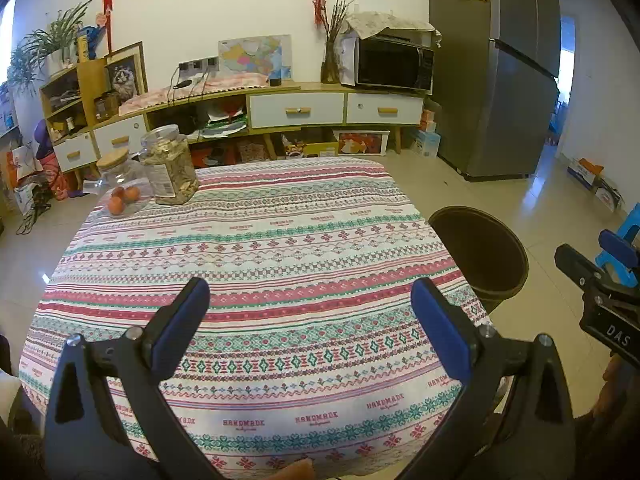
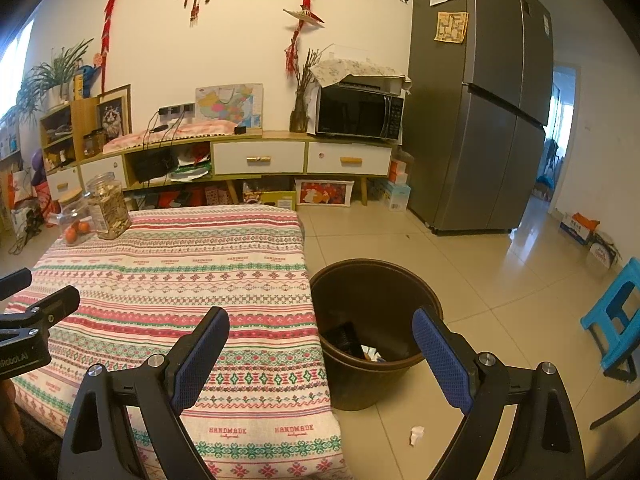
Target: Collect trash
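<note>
Tiled floor and a low sideboard frame a surface [image 1: 280,240] under a striped cloth printed "HANDMADE" over and over. At its far left corner stand two jars [image 1: 170,166], one holding oranges; no litter shows on the cloth, so that part looks done. Left gripper [image 1: 310,320] hovers over the cloth, fingers spread wide, holding nothing. To the right, the bin [image 2: 374,332] on the floor already holds some scraps. Right gripper [image 2: 320,348] hangs above the bin's near rim, equally wide and bare. One white scrap [image 2: 416,435] lies on the floor just beside the bin, likely the last pickup. "DAS" reads on the right tool's body.
</note>
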{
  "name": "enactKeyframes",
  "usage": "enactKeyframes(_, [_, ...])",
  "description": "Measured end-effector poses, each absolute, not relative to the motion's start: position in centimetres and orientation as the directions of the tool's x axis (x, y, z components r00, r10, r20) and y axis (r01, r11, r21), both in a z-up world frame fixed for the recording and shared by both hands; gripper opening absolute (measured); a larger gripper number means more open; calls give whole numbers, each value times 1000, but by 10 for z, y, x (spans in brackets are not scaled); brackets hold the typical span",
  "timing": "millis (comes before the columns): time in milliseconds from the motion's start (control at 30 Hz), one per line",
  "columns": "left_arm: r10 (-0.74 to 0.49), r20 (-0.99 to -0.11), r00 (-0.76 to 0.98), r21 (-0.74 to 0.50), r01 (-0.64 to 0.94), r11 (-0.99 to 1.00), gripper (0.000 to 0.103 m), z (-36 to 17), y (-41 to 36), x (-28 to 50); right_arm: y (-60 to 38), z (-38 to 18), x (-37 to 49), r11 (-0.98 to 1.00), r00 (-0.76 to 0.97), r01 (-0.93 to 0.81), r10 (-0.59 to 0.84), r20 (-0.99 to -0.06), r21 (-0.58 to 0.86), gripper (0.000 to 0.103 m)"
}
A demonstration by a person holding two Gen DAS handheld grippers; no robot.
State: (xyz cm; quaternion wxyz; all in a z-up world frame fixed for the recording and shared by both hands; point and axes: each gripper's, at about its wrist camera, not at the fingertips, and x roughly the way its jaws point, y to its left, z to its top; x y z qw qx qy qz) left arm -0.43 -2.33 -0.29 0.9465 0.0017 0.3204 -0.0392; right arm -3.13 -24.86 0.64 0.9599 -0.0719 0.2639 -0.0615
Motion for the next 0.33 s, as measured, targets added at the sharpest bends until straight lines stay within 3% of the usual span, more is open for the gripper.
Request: enactKeyframes(333, [-86,-614,785,-28,88,996,100,-2,-22,-2,-243,-2,-28,981,840,78,-161,-518,-177,94])
